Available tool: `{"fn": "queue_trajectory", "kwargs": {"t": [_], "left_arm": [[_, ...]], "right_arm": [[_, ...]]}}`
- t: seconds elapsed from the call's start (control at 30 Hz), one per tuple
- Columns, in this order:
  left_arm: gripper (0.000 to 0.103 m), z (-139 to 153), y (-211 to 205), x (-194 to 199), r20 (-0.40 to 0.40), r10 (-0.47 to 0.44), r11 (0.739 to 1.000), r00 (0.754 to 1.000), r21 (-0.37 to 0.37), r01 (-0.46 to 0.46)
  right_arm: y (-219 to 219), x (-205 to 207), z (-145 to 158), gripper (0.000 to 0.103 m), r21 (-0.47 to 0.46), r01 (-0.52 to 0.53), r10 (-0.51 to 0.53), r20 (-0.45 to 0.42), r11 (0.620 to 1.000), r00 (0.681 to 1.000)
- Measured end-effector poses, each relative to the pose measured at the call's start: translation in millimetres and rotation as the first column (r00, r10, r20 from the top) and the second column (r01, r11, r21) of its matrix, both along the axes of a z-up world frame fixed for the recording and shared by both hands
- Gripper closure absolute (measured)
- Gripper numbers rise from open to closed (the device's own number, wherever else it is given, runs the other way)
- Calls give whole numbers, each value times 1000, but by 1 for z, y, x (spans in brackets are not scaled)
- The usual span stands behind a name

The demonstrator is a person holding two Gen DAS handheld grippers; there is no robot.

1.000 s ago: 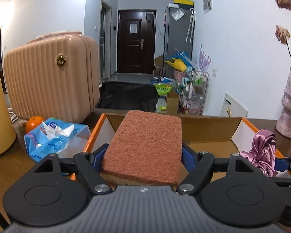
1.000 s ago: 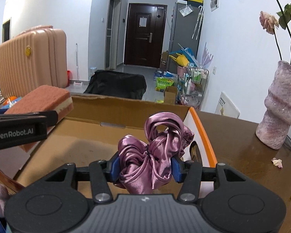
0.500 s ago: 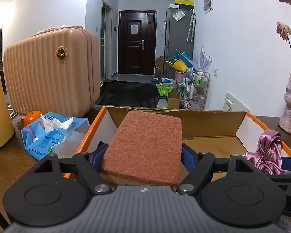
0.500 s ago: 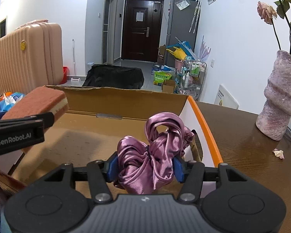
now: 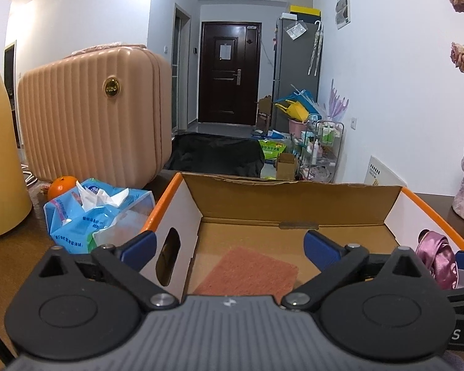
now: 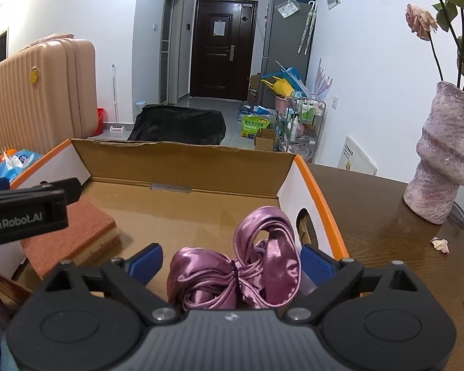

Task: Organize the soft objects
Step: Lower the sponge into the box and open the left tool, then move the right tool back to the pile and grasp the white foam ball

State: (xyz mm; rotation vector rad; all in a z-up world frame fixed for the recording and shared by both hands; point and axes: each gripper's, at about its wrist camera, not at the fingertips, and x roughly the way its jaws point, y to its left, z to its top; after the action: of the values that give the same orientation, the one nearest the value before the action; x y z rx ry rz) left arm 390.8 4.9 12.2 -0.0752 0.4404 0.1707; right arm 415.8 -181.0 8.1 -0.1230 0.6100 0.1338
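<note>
The left gripper (image 5: 229, 241) stood with its jaws spread wide and nothing between them, poised above the near-left part of the cardboard box (image 5: 294, 204). The sponge (image 5: 247, 273), rust-red on top with a yellow underside, lay flat on the box floor at the near-left end, just below that gripper and apart from its blue fingertips (image 5: 139, 242). In the right wrist view the same sponge (image 6: 68, 232) sat partly behind the left tool's black side.

The right gripper (image 6: 232, 262) was also spread wide, its pads (image 6: 147, 261) standing clear on either side of the purple satin scrunchie (image 6: 241, 269). The scrunchie seemed to rest on the box floor near the right wall (image 6: 318, 210), though the gripper body hid its underside.

Outside the box to the left lay a blue tissue pack (image 5: 89, 213), an orange (image 5: 62, 185) and a peach suitcase (image 5: 92, 117). A mottled vase (image 6: 442, 160) stood on the wooden table (image 6: 371, 216) to the right.
</note>
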Motion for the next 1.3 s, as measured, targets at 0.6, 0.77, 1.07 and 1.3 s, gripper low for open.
{"fn": "queue_trajectory", "kwargs": {"t": [0.6, 0.77, 1.07, 1.3], "left_arm": [[0, -3, 5, -10, 13, 16, 1000, 1000, 3, -16], [0, -1, 6, -25, 34, 11, 1000, 999, 2, -11], [0, 7, 15, -53, 73, 30, 999, 997, -23, -28], [0, 11, 21, -75, 94, 42, 999, 995, -32, -39]], "right_arm": [[-3, -9, 4, 7, -1, 9, -9, 14, 1000, 1000], [-8, -19, 6, 7, 5, 13, -13, 30, 1000, 999], [-18, -48, 22, 3, 31, 12, -15, 106, 999, 994], [-23, -76, 33, 0, 41, -2, -4, 151, 999, 988]]}}
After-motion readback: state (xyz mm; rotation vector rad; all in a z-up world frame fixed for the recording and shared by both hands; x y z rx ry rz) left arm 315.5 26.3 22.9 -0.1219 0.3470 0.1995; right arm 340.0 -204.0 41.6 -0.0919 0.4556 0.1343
